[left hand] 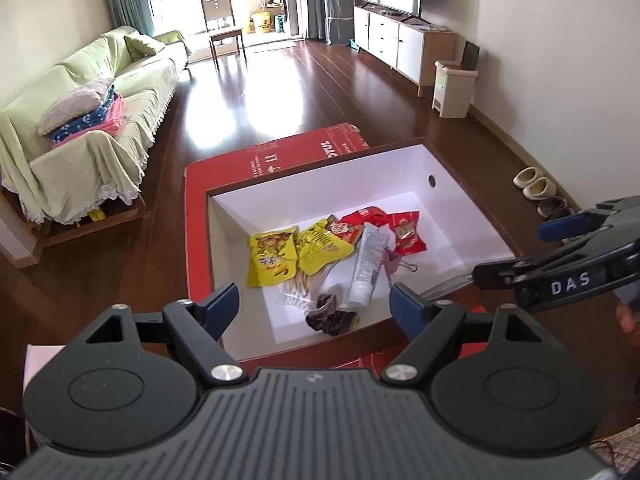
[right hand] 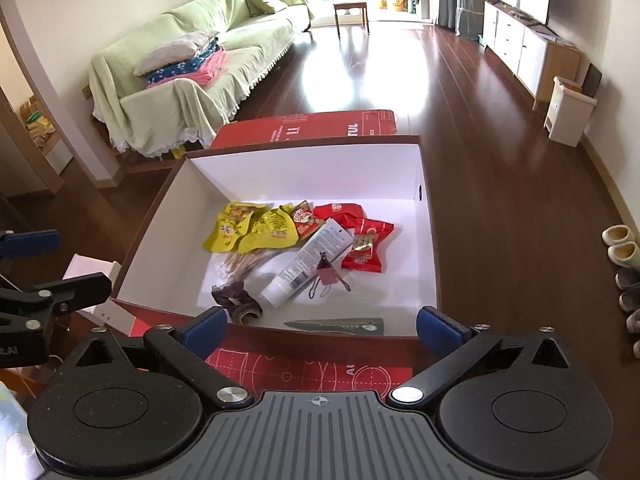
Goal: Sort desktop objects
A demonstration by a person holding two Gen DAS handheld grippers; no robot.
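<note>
Holding the right tool [right hand: 320, 328] spread wide and gripping nothing, blue pads [right hand: 204, 330] hanging just over the near wall of the white box [right hand: 300, 172]. Holding the left tool [left hand: 314, 302] released as well, likewise empty, poised above the near left part of the same box (each tool showing at the edge of the other's view). Resting the box on a red sheet [right hand: 312, 368].

Lying inside, bunched toward the middle of the box floor: two yellow snack packets [right hand: 248, 232] at the left, touching each other; red packets [right hand: 366, 248] at the far right; a white tube [right hand: 308, 264] running diagonally between them, cap end nearer. Leaning against the tube's right side, a pink binder clip [right hand: 326, 274]. Spreading under the yellow packets' near edge, a bundle of cotton swabs [right hand: 244, 260]. Sitting nearer still, a dark crumpled thing [right hand: 236, 300], too unclear to name. Lying flat along the near wall, a green packet [right hand: 336, 325].
</note>
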